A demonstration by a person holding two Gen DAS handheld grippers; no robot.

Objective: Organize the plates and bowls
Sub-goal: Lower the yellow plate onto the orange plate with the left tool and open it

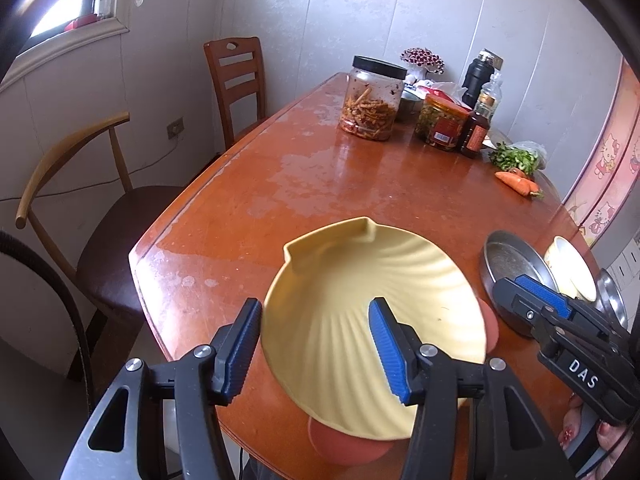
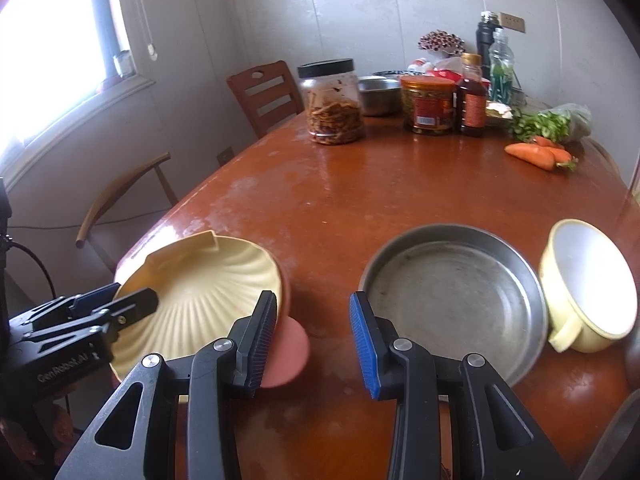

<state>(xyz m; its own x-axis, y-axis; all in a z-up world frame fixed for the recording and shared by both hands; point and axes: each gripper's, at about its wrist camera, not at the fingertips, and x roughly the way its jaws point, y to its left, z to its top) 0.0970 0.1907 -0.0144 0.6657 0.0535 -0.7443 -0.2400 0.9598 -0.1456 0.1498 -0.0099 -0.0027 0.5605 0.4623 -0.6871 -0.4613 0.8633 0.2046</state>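
Observation:
A pale yellow shell-shaped plate (image 1: 360, 280) (image 2: 208, 280) lies tilted on a pink plate (image 1: 344, 444) (image 2: 290, 356) near the table's front left corner. My left gripper (image 1: 314, 352) (image 2: 120, 300) straddles its near rim, one finger outside and one over the ribbed inside, and the jaws stand wide with no pad pressing. My right gripper (image 2: 314, 344) (image 1: 520, 300) hangs open over bare table between the pink plate and a round steel pan (image 2: 452, 300) (image 1: 508, 260). A cream enamel bowl with a handle (image 2: 588, 280) (image 1: 572, 268) leans against the pan's right side.
At the far end of the wooden table (image 2: 360, 184) stand a pickle jar (image 2: 332, 104), a red-lidded jar (image 2: 428, 104), bottles (image 2: 472, 96), a steel bowl (image 2: 378, 96), greens and carrots (image 2: 536, 156). Two chairs (image 1: 100, 232) (image 1: 236, 80) line the left edge.

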